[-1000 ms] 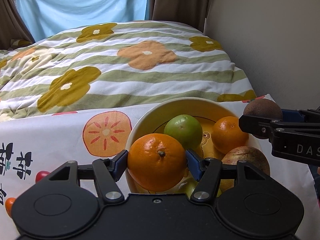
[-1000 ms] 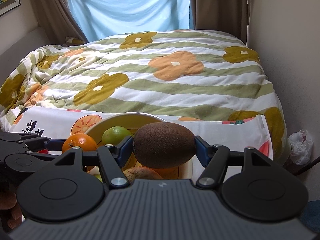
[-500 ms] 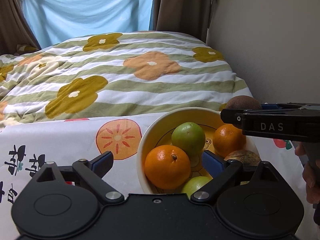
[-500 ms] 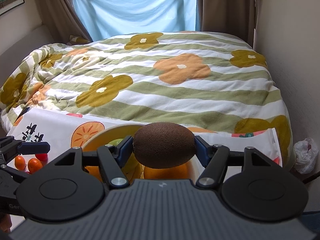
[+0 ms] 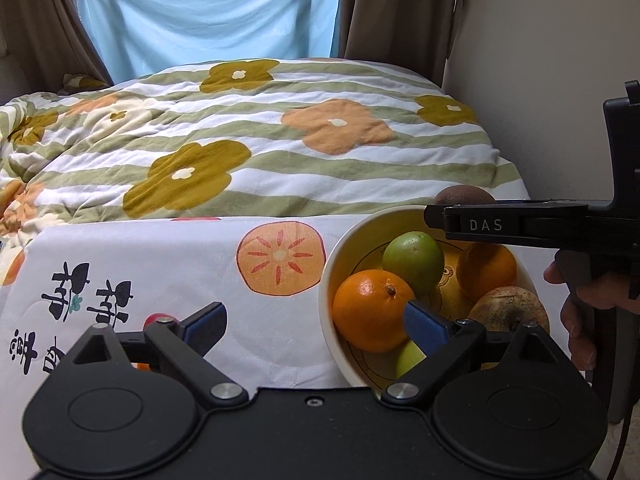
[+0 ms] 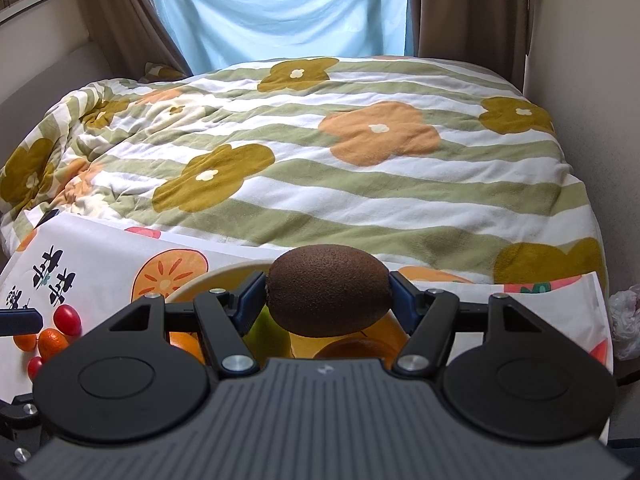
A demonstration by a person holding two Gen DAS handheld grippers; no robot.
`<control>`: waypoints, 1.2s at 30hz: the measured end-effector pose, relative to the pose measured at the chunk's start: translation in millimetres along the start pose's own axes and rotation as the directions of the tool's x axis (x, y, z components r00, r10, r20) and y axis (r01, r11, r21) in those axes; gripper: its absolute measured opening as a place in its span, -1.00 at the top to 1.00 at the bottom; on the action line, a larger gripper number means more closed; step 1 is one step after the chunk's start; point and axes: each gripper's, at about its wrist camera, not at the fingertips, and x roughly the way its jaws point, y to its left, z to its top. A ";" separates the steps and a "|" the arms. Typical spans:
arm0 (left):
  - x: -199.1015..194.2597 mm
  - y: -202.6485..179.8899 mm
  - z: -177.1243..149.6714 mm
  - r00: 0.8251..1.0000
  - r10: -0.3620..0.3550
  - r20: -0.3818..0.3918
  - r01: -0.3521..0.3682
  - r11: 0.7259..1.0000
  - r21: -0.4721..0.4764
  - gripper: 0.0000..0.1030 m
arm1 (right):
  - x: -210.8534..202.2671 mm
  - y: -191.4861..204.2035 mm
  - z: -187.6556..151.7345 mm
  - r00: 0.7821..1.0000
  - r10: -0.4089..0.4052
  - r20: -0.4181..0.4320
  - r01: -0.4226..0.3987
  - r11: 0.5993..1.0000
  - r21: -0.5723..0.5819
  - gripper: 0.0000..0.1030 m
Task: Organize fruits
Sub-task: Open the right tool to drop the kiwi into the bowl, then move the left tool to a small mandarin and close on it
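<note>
Holding the kiwi (image 6: pixel 329 290) by its two ends, our right gripper (image 6: pixel 327 294) keeps it lengthwise between the pads and above the bowl (image 5: pixel 332 258), we think so that it can be lowered onto the fruit already inside. Our left gripper (image 5: pixel 314 322) stands with fingers wide apart and grips nothing; its right pad is over the bowl beside the near orange (image 5: pixel 370 310), its left pad over the printed cloth (image 5: pixel 160 260).

In the bowl we count two oranges, the second one (image 5: pixel 486 270) at the far side, one green round fruit (image 5: pixel 414 260), one brownish apple (image 5: pixel 508 306) and a pale green fruit (image 5: pixel 408 358), half hidden. On the cloth to the left lie small fruits (image 6: pixel 50 334): about two red and two orange ones, partly covered, so this count is not sure.
</note>
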 end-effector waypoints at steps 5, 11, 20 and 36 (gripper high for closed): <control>0.0 5.4 -2.2 1.000 0.008 -0.012 -0.009 1.000 -0.024 -0.89 | 6.4 1.6 -2.8 1.000 -0.010 0.000 0.010 1.000 0.007 -0.60; -2.5 4.1 -2.9 1.000 0.010 -0.015 -0.010 1.000 -0.025 -0.89 | -4.5 3.2 -3.1 0.997 -0.027 0.066 0.028 1.000 -0.009 -1.00; -20.8 3.7 -7.5 1.000 0.023 0.011 -0.022 0.998 -0.062 -0.89 | -35.5 1.9 -3.2 0.995 -0.022 0.093 0.022 1.000 -0.005 -1.00; -109.6 11.7 -37.7 0.982 0.127 0.141 -0.102 0.980 -0.171 -0.89 | -124.3 21.6 -9.4 0.992 0.018 0.126 -0.013 0.999 -0.036 -1.00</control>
